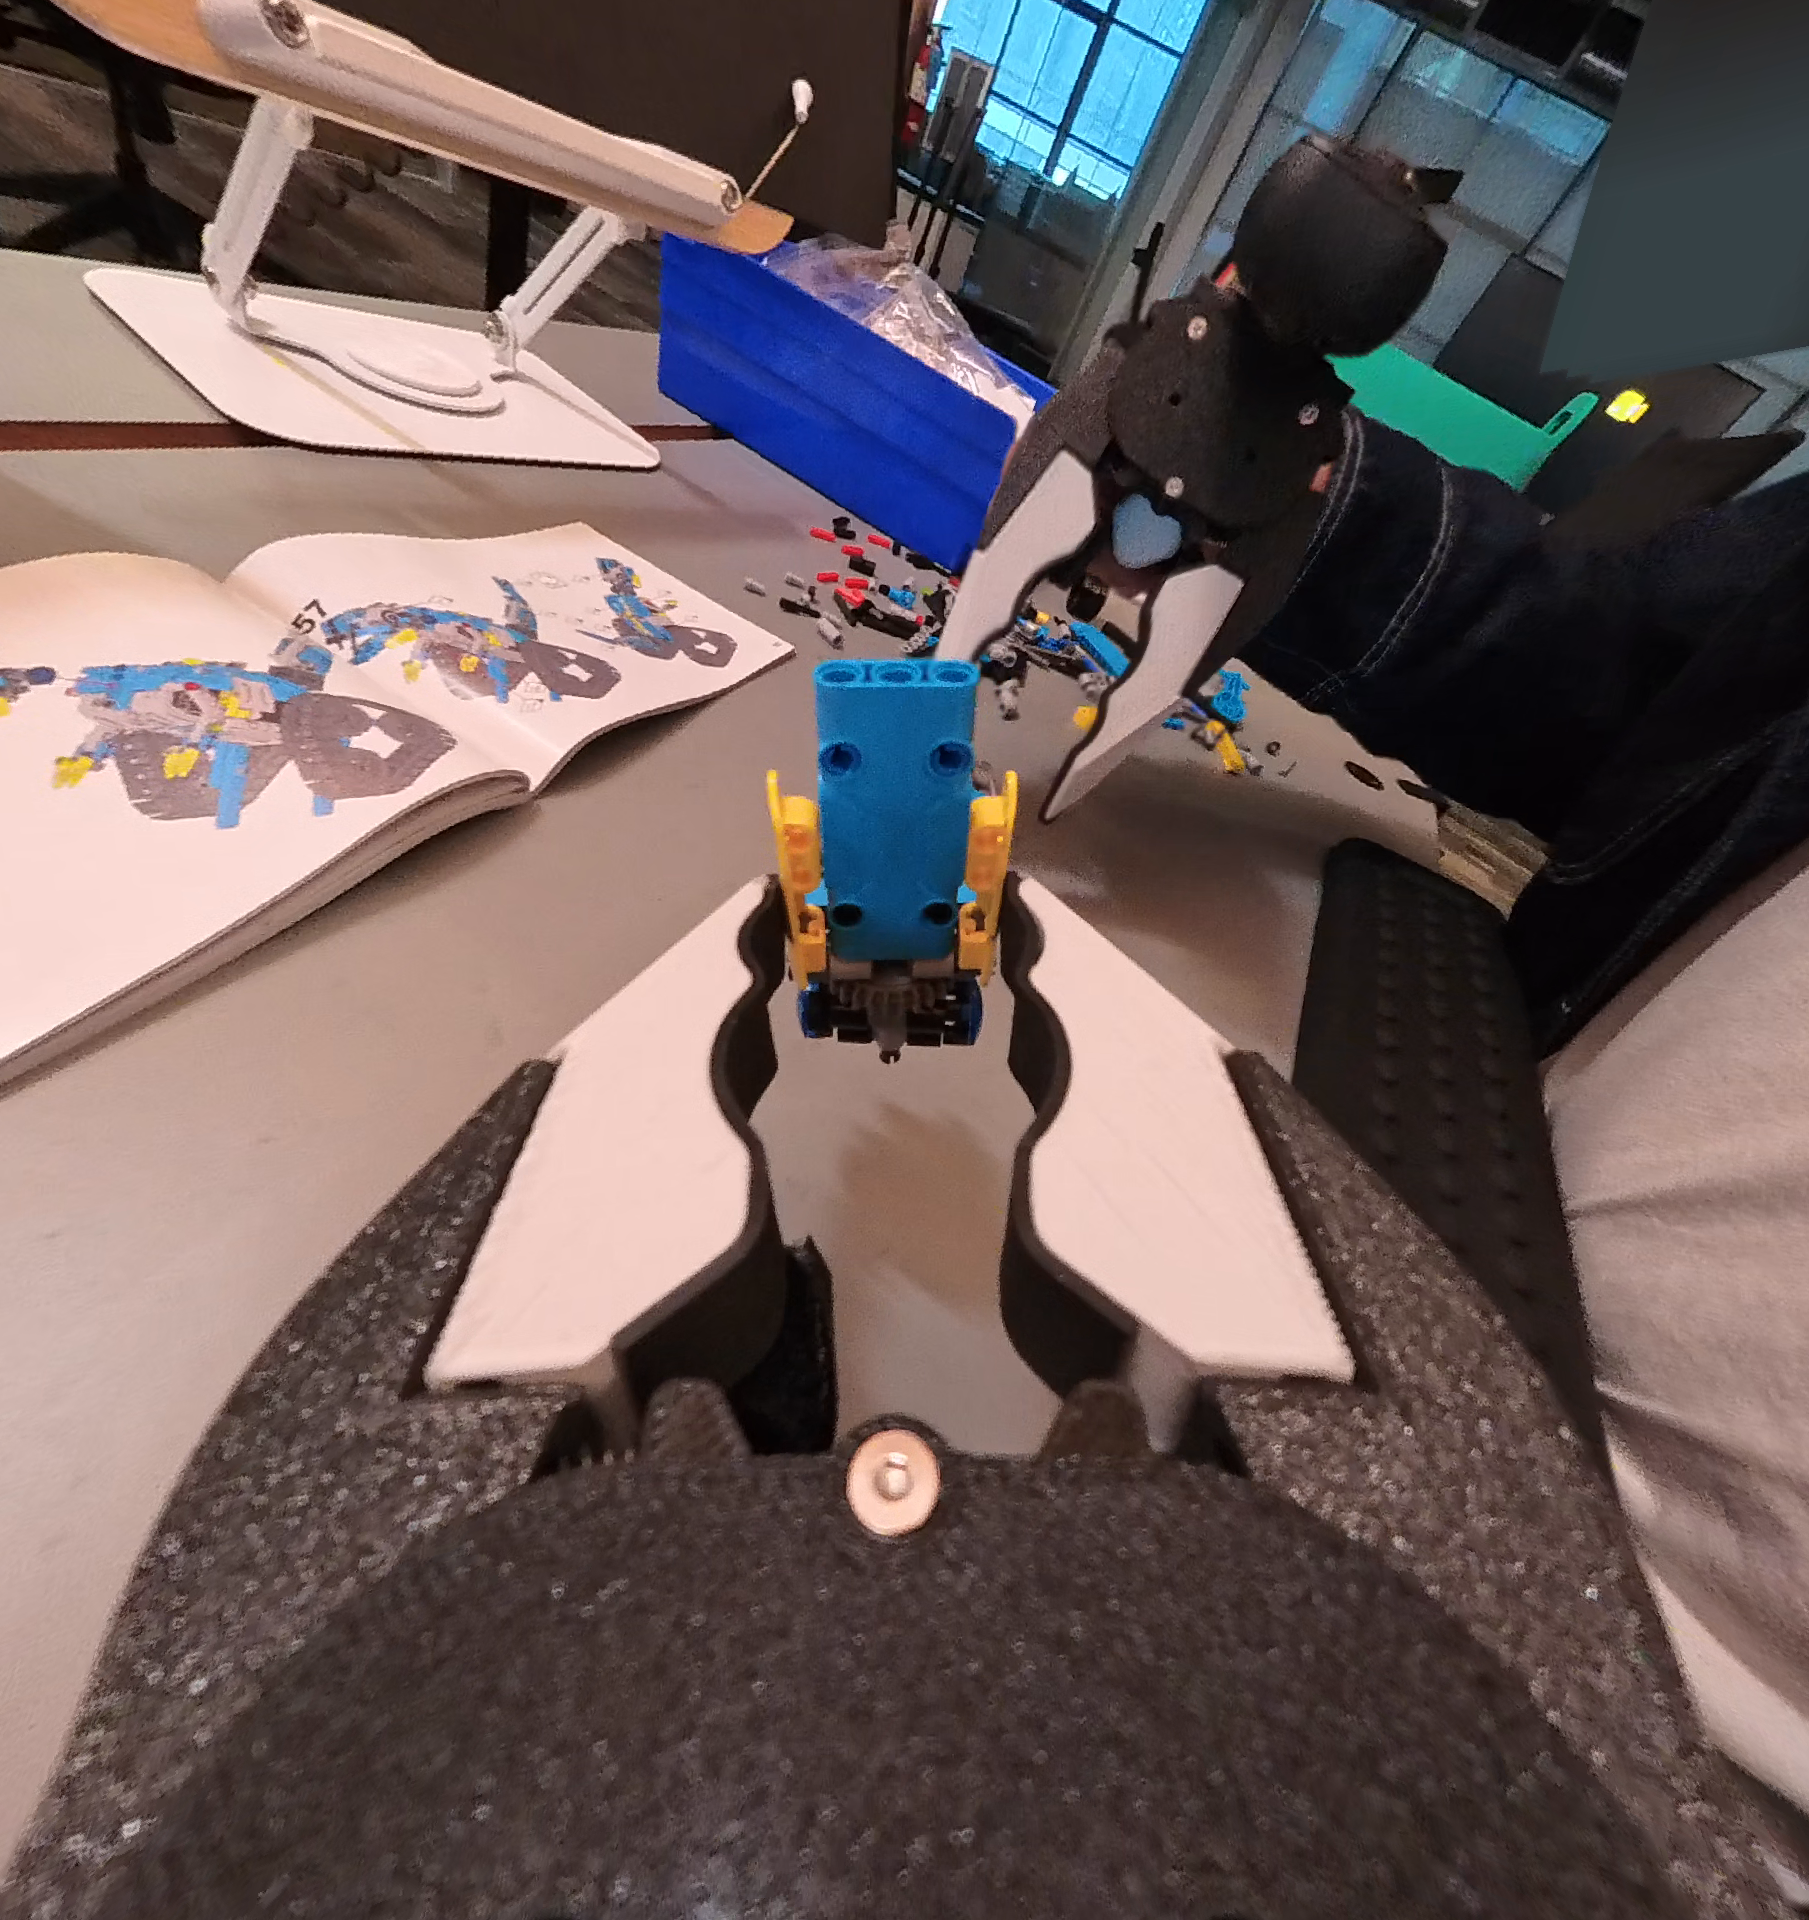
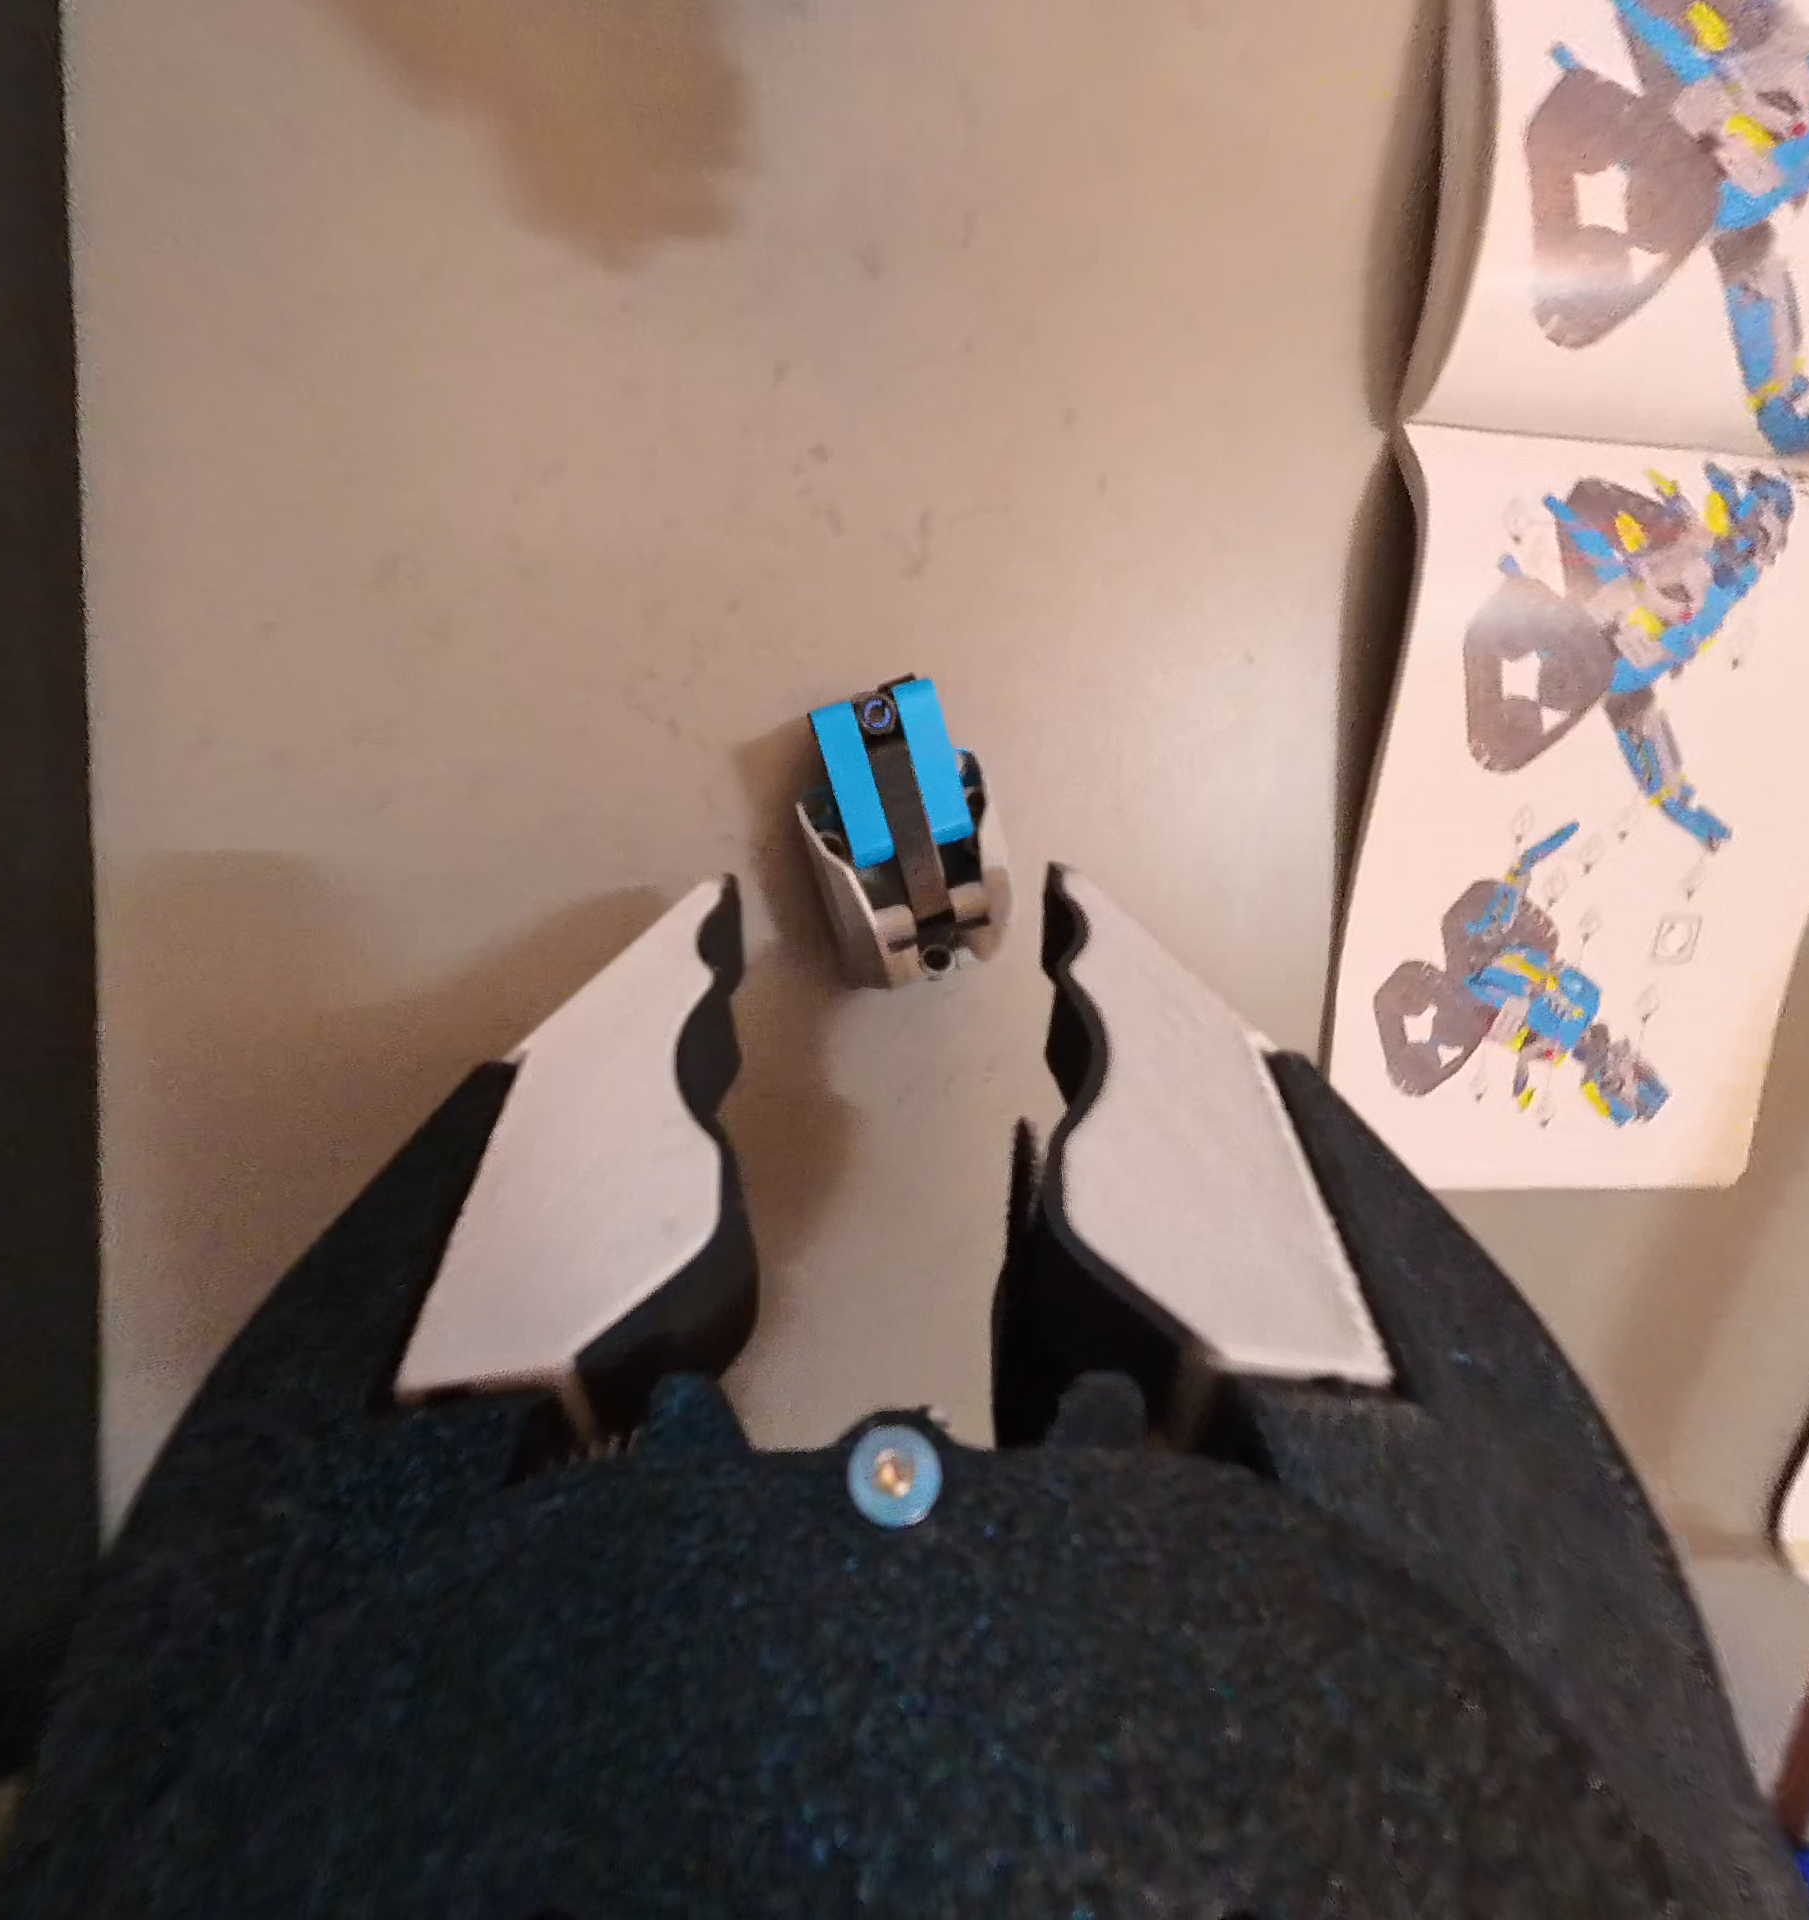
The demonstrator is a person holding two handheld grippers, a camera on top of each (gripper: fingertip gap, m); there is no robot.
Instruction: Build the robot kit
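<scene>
The left gripper (image 1: 892,914) squeezes a blue and yellow brick model (image 1: 895,831). The right gripper (image 2: 892,914), wide apart, hangs above a small blue and grey brick piece (image 2: 900,842) just ahead, lying lengthwise.

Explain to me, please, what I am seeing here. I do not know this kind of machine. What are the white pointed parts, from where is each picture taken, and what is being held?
No robot here: a person holds a two-finger gripper in each hand, each with a camera looking along its white fingers.

The left wrist view shows the left gripper shut on a blue and yellow brick assembly, lifted off the grey table. Beyond lie an open instruction booklet, scattered small bricks and a blue bin. The other gripper also appears there.

The right wrist view looks down: the right gripper is open and holds nothing. A small blue, black and grey piece lies on the table just ahead of its fingertips.
</scene>
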